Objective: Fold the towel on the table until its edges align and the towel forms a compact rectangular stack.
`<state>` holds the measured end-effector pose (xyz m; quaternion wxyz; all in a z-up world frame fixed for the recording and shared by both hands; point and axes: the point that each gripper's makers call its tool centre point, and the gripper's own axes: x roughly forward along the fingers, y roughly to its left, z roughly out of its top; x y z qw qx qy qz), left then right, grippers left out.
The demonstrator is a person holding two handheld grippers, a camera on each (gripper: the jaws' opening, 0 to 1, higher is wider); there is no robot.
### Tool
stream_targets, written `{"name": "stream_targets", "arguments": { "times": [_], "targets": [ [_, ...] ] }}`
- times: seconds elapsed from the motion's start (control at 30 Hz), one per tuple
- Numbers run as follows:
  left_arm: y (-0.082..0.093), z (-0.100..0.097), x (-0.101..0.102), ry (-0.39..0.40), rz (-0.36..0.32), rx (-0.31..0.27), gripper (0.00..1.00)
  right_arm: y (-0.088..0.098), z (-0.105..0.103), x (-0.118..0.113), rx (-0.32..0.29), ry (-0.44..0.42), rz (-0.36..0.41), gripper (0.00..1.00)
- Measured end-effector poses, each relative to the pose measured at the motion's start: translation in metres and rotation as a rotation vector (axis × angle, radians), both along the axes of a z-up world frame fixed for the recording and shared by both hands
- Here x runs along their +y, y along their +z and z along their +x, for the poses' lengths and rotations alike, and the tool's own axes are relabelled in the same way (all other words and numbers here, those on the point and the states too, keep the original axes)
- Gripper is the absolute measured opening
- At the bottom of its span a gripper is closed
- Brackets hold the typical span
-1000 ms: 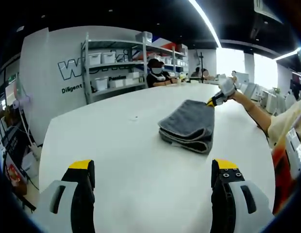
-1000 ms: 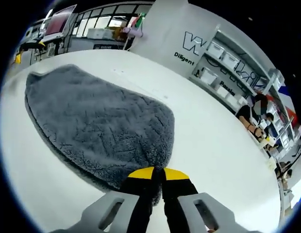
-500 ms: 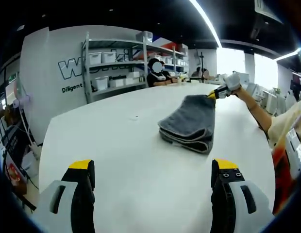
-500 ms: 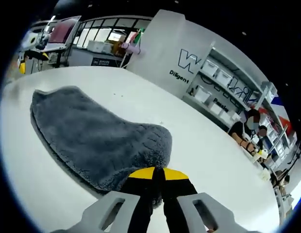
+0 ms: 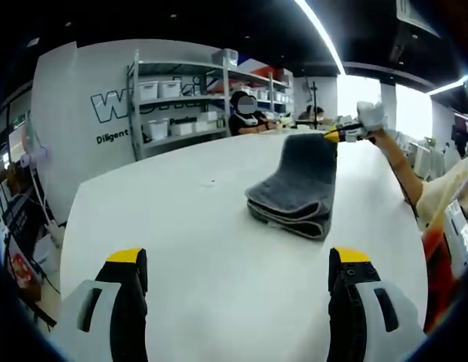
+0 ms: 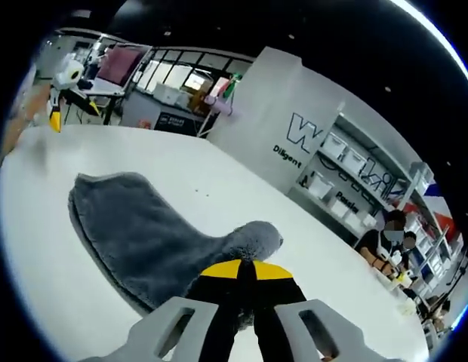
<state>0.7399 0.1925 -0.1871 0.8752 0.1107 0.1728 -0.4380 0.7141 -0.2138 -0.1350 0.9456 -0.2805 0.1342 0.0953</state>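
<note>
A grey towel [image 5: 298, 186] lies folded on the white table [image 5: 189, 226], its far end lifted off the surface. My right gripper [image 5: 334, 136] is shut on that raised far corner, held by a person's arm reaching in from the right. In the right gripper view the towel [image 6: 151, 241] runs away from my right gripper [image 6: 245, 269], whose yellow-tipped jaws are closed on its near edge. My left gripper [image 5: 238, 264] hovers open over the near part of the table, well short of the towel, with nothing between its jaws.
Shelving with white bins [image 5: 181, 98] stands beyond the table's far end, where seated people [image 5: 245, 113] are. The person's sleeve [image 5: 445, 196] is at the right. A stand with a yellow-tipped tool [image 6: 64, 90] is at the far left.
My right gripper has lifted the towel's far end up off the table, so that end now stands raised. My left gripper has not moved.
</note>
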Motion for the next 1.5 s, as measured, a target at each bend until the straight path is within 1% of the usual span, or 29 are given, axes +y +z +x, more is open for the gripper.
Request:
{"name": "stream_targets", "arguments": {
  "times": [0.2,0.37,0.67,0.83,1.0,1.1,1.3,1.5],
  "targets": [
    [0.0,0.0,0.0,0.0,-0.002,0.001,0.98,0.022,-0.003,0.033,-0.048,0.078,-0.018,0.0],
    [0.001,0.0,0.001,-0.001,-0.005,-0.001,0.98,0.031,-0.006,0.059,-0.065,0.134,-0.06,0.0],
    [0.003,-0.005,-0.001,-0.007,-0.009,-0.004,0.98,0.035,-0.005,0.096,-0.05,0.216,-0.124,0.0],
    [0.005,-0.003,0.001,-0.005,-0.012,-0.007,0.98,0.036,-0.01,0.121,-0.047,0.275,-0.142,0.0],
    [0.007,-0.003,0.002,-0.005,-0.016,-0.01,0.98,0.038,-0.012,0.139,-0.044,0.32,-0.15,0.0],
    [0.007,-0.004,0.001,-0.006,-0.017,-0.011,0.98,0.041,-0.011,0.148,-0.042,0.341,-0.152,0.0],
    [0.009,-0.003,0.002,-0.007,-0.018,-0.013,0.98,0.045,-0.009,0.167,-0.045,0.378,-0.178,0.0],
    [0.01,-0.003,0.002,-0.008,-0.02,-0.015,0.98,0.045,-0.003,0.193,-0.038,0.431,-0.197,0.0]
  ]
}}
